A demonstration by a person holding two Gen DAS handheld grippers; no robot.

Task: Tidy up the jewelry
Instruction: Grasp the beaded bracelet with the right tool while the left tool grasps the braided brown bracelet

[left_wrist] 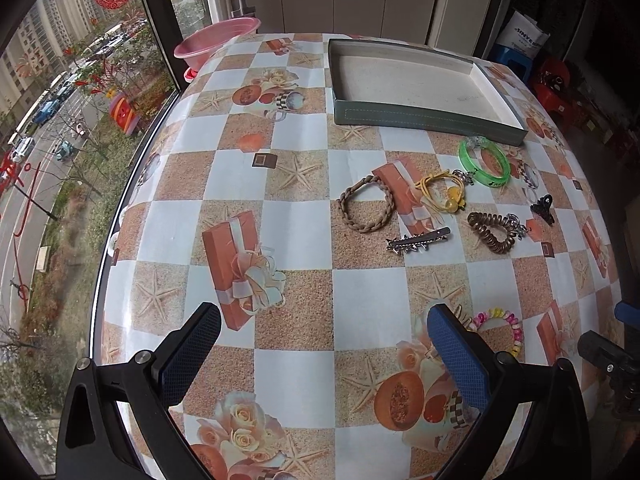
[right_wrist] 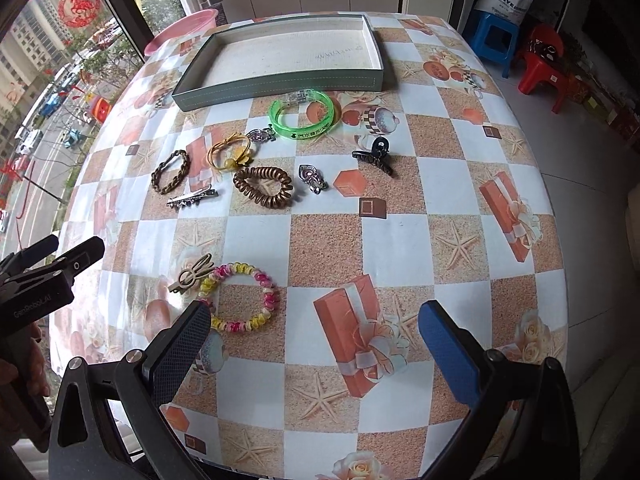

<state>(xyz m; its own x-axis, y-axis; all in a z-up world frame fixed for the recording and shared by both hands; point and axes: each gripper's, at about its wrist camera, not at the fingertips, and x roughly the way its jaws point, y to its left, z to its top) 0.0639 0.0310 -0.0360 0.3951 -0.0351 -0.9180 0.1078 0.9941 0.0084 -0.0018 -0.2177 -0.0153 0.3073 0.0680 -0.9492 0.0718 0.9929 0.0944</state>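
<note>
An empty green tray [left_wrist: 420,117] [right_wrist: 280,84] stands at the far side of the table. In front of it lie a green bangle [left_wrist: 484,162] [right_wrist: 304,114], a yellow hair tie [left_wrist: 442,192] [right_wrist: 232,152], a braided brown bracelet [left_wrist: 365,204] [right_wrist: 171,172], a silver clip [left_wrist: 418,239] [right_wrist: 192,198], a brown coil tie [left_wrist: 490,232] [right_wrist: 263,186], a black claw clip [left_wrist: 543,208] [right_wrist: 374,157] and a pink-yellow coil bracelet [left_wrist: 500,326] [right_wrist: 244,298]. My left gripper [left_wrist: 324,322] and right gripper [right_wrist: 314,320] are open, empty, above the near table.
A bronze clip [right_wrist: 192,274] lies beside the coil bracelet, a silver brooch [right_wrist: 312,178] near the coil tie. A pink basin [left_wrist: 216,42] sits at the far left edge by the window. Stools [right_wrist: 516,48] stand right of the table. The left gripper shows in the right wrist view [right_wrist: 48,264].
</note>
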